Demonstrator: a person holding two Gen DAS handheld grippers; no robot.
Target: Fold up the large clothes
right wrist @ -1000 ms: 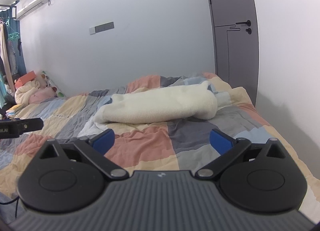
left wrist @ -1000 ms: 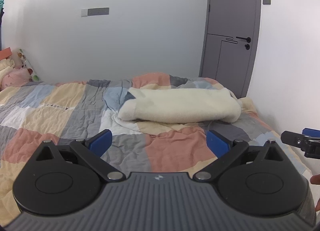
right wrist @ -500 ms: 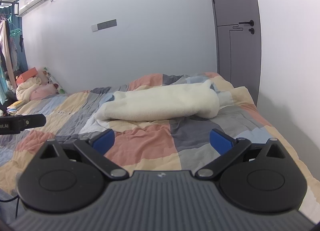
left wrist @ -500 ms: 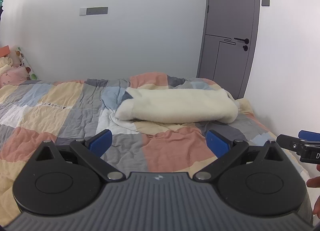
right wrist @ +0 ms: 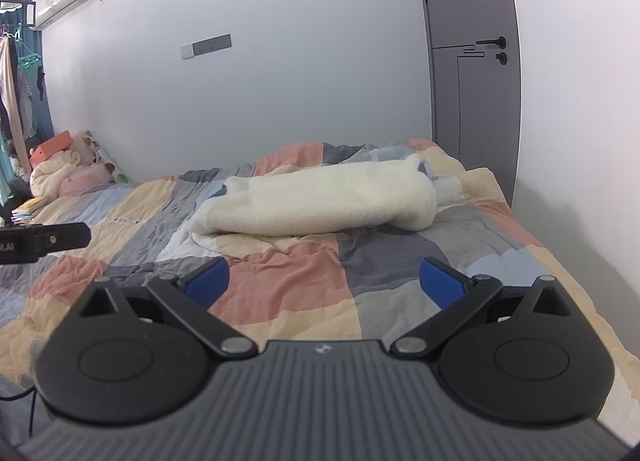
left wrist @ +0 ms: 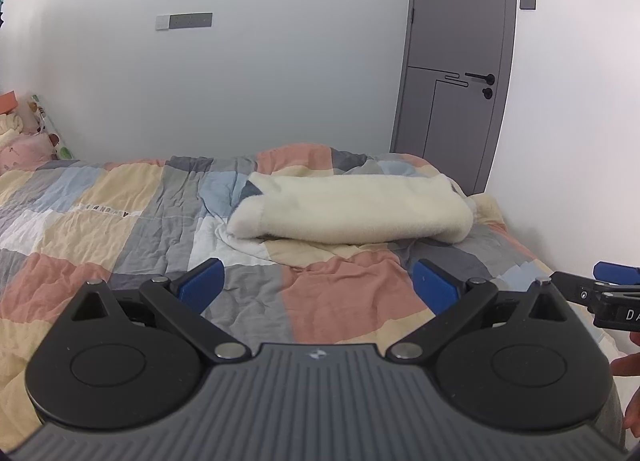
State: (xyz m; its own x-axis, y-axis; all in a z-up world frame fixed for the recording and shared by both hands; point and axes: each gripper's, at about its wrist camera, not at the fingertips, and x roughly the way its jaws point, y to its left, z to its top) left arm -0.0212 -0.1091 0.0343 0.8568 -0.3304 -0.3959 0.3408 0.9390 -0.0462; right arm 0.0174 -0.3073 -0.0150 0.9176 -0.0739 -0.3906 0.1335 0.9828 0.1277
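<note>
Cream fleece garment lies folded into a long, low bundle on the patchwork quilt, at mid-frame in the left wrist view and slightly right of centre. In the right wrist view the same garment sits at centre frame, with its thicker rolled end toward the grey door at the upper right.

Left tongs: blue pads spread wide apart, nothing between them. The garment is above and beyond the gap in the frame, well apart from both pads, with a salmon and grey stretch of quilt between.

Right tongs: blue pads likewise spread wide, nothing held. The garment lies beyond them, clear of both pads, centred roughly over the gap.

Neither pair of tongs touches the garment or the quilt. In the left wrist view the right tongs enter at the lower right edge; in the right wrist view the left tongs enter at the middle left edge.

Soft toys and pillows are heaped at the far left of the bed. An air conditioner is mounted at the upper left.
</note>
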